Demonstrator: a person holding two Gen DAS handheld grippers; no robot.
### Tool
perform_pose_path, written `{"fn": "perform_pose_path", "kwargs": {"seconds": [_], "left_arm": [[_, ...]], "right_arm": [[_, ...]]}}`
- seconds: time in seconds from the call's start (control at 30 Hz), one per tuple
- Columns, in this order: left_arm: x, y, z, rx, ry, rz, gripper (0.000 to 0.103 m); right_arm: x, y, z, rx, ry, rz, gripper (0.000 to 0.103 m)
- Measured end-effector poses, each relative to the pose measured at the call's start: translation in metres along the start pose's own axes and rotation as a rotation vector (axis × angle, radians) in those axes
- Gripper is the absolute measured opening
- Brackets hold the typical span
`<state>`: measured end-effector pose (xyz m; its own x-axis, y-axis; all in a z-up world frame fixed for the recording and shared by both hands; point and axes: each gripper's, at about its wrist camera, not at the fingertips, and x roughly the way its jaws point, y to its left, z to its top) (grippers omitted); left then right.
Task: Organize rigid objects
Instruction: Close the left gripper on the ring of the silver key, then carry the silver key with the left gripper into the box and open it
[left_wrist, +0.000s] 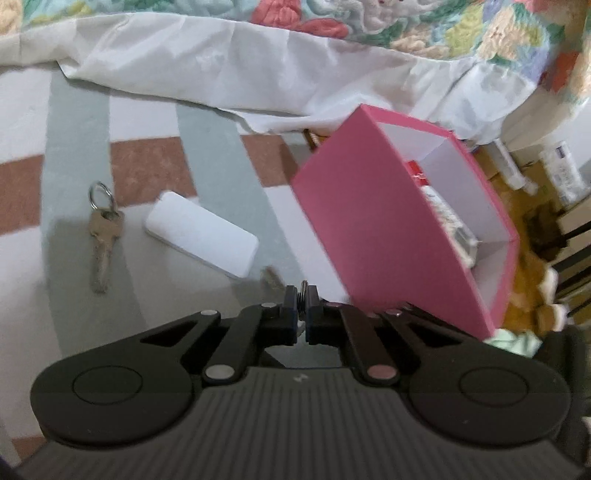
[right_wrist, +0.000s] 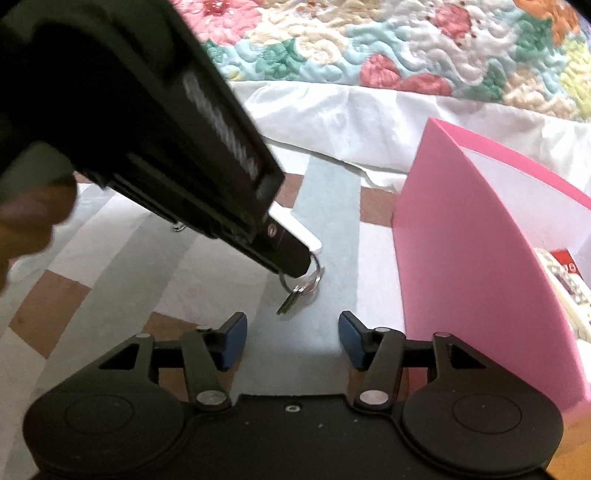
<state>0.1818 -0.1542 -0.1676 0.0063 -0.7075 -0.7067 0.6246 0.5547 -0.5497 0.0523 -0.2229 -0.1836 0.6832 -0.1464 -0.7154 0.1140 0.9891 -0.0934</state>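
1. Through the left wrist camera we see our left gripper (left_wrist: 303, 295) with its jaws pinched together on a key ring (left_wrist: 304, 290), whose thin metal edge shows between the tips.
2. On the striped rug (left_wrist: 155, 155) to the left lie a second set of keys (left_wrist: 101, 236) and, just beside them, a flat white case (left_wrist: 201, 232); the two look close but apart.
3. To the right a pink box (left_wrist: 369, 225) stands tilted in this view, open at the top, with white inner walls and some small packages (left_wrist: 448, 218) inside that we cannot identify.
4. A white sheet (left_wrist: 221, 66) and a flowered quilt (left_wrist: 406, 18) lie behind.
5. Through the right wrist camera we see our right gripper (right_wrist: 292, 339) with its blue pads (right_wrist: 236, 343) spread wide apart and nothing between them, over the rug.
6. Ahead, the left gripper's tip (right_wrist: 291, 254) holds the ring with keys hanging (right_wrist: 299, 291) above the rug, left of the pink box and outside it.
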Motion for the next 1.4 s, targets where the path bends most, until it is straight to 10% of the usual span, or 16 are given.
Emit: {"fn": "perform_pose_path", "kwargs": {"seconds": [0.13,0.2,0.77,1.4], "left_arm": [[-0.009,0.001,-0.002,-0.03,-0.007,-0.017,0.002],[-0.014,-0.002,-0.002,-0.013,-0.02,-0.003,0.002],[-0.079,-0.056,-0.006,0.084,-0.172,-0.055,0.002],[-0.114,-0.177,0.035,0.25,-0.263,-0.138,0.001]], "right_arm": [[0.0,-0.004,0.003,0.007,-0.03,0.015,0.045],[-0.001,-0.006,0.003,0.02,-0.015,0.022,0.005],[-0.073,-0.021,0.028,0.048,-0.089,0.114,0.003],[-0.166,-0.089,0.062,0.068,-0.293,0.002,0.002]]}}
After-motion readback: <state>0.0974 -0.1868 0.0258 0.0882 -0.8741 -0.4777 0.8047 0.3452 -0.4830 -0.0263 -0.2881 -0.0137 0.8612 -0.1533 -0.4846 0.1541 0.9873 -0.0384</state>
